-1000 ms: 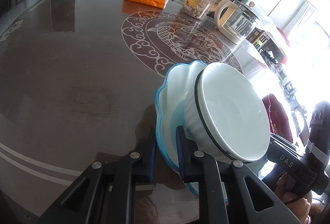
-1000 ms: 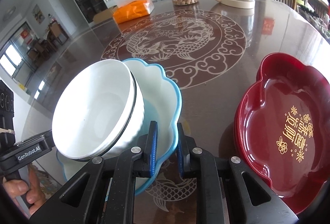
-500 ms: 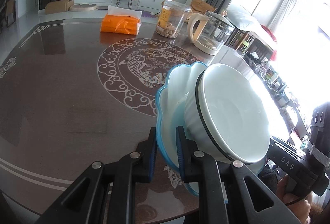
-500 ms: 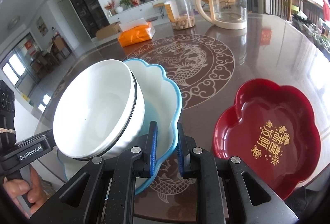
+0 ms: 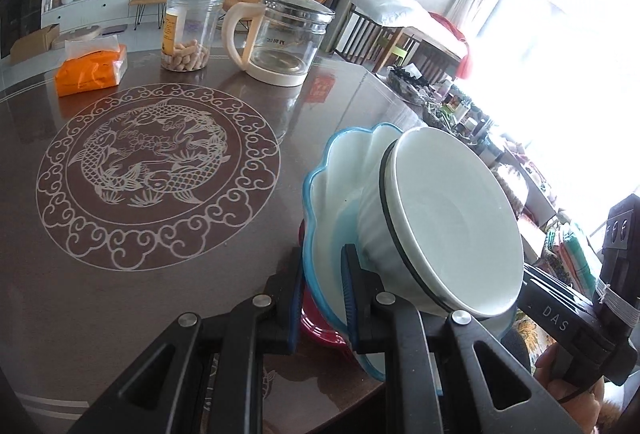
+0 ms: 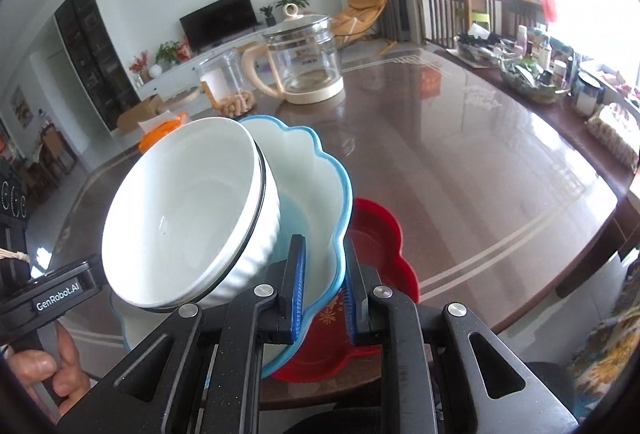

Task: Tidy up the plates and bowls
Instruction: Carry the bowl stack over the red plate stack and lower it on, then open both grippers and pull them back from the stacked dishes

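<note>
Landmark: blue-rimmed scalloped plate [image 5: 340,170], everything placed rel. to it.
Plate: glossy, white w/ blue lobed edge and pale blue well; held off the table [image 5: 120,274], tilted; rim-to-rim axis runs between the two grippers.
White bowl [image 5: 452,218]: sits in the plate's well, glazed ceramic, ribbed outer wall, black band under the lip; round, no long axis; mouth tips toward the left wrist cam's right, toward the right wrist cam's left.
Left gripper [image 5: 320,298]: black, blue ribbed pads; jaws nearly closed, pinching the plate's near rim.
Right gripper [image 6: 324,278]: same build, jaws nearly closed, clamped on the plate's opposite rim.
Red plate [image 6: 380,234]: under and just beyond the blue plate, flat on the table; glossy lacquer look, flower-lobed edge, gold print partly hidden.
Table: dark brown, polished, reflective; pale fish-and-cloud medallion [image 5: 156,170] beyond the plate.
Glass kettle [image 5: 280,38]: far past the plate, clear body, cream handle and base.
Plastic jar [image 5: 188,30]: beside the kettle, clear, peanuts at the bottom.
Orange tissue pack [image 5: 88,68]: far side, soft wrap.
Hand [image 6: 44,370]: person's hand on the other gripper's handle, left of the plate in the right cam.
</note>
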A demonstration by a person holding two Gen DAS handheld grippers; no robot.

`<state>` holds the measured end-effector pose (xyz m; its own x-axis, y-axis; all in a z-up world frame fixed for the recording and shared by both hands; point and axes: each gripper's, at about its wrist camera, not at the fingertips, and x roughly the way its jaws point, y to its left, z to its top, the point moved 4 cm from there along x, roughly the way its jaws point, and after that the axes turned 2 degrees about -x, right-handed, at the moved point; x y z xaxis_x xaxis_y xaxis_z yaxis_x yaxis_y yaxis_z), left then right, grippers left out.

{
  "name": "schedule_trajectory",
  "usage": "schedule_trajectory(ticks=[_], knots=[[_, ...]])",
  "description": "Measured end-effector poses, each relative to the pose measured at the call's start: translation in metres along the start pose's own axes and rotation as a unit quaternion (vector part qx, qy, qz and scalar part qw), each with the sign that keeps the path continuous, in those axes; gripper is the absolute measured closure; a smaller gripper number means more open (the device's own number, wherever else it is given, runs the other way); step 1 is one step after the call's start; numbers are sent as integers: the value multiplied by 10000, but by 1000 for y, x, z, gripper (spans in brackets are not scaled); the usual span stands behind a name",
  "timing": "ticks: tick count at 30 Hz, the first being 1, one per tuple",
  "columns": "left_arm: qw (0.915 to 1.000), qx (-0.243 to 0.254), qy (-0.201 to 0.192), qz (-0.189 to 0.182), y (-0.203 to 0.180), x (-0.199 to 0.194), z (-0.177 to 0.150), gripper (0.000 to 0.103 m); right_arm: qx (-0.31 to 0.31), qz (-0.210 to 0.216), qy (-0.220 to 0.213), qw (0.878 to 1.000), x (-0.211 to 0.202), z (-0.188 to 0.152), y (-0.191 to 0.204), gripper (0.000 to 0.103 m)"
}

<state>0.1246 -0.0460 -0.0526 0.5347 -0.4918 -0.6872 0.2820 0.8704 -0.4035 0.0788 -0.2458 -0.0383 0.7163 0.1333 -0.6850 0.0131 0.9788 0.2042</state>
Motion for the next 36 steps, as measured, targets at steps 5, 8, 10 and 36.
schedule_trajectory(ticks=[5,8,10,36], knots=[[9995,-18,309,17,-6,38,-9,86,210,-208,51,9996,17,-11,-33,84],[9991,-42,410,91,-1,50,-17,87,284,-175,196,9993,33,-20,-43,84],[9990,-28,425,153,1,51,-21,87,130,-239,128,9995,33,-22,-39,84],[9920,615,-384,1028,4,-15,-15,17,402,-295,-517,9974,-13,-18,-50,39]])
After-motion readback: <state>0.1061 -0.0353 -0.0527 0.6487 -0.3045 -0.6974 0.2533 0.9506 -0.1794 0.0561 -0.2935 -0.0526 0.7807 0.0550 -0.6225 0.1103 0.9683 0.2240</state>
